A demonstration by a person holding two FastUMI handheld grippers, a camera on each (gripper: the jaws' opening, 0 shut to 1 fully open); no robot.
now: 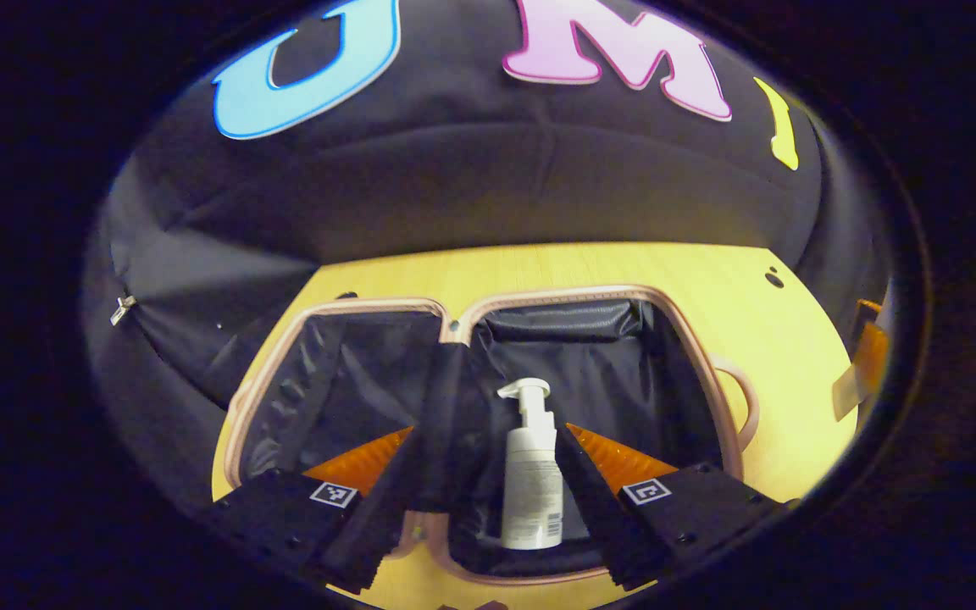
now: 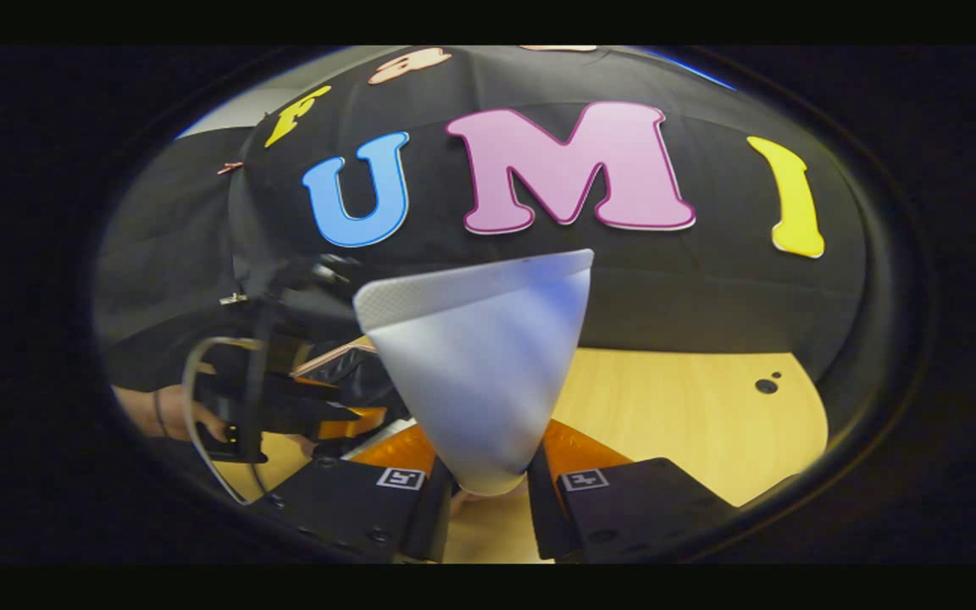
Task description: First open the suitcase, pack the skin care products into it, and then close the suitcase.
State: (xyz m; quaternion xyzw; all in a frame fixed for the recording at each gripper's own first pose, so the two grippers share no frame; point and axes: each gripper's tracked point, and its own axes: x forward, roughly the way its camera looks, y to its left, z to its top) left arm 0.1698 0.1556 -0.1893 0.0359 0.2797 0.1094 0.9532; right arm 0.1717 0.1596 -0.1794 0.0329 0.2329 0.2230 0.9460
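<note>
The suitcase (image 1: 539,295) lies open on the wooden table, pink-rimmed with black lining in both halves. A white pump bottle (image 1: 530,474) lies in its right half, nozzle pointing away. My left gripper (image 1: 490,440) hovers open over that half, its fingers either side of the bottle and apart from its left flank. In the right gripper view, my right gripper (image 2: 492,483) is shut on the narrow end of a white squeeze tube (image 2: 488,364), whose crimped end points up. The left gripper (image 2: 285,407) and the hand (image 2: 158,411) holding it show at the left there, over the suitcase's edge (image 2: 344,356).
The suitcase's pink handle (image 1: 746,398) sticks out on its right side. Bare wooden table (image 2: 691,407) stretches to the right of the case, with small dark holes (image 2: 765,385) in it. The black cloth wall stands close behind the table.
</note>
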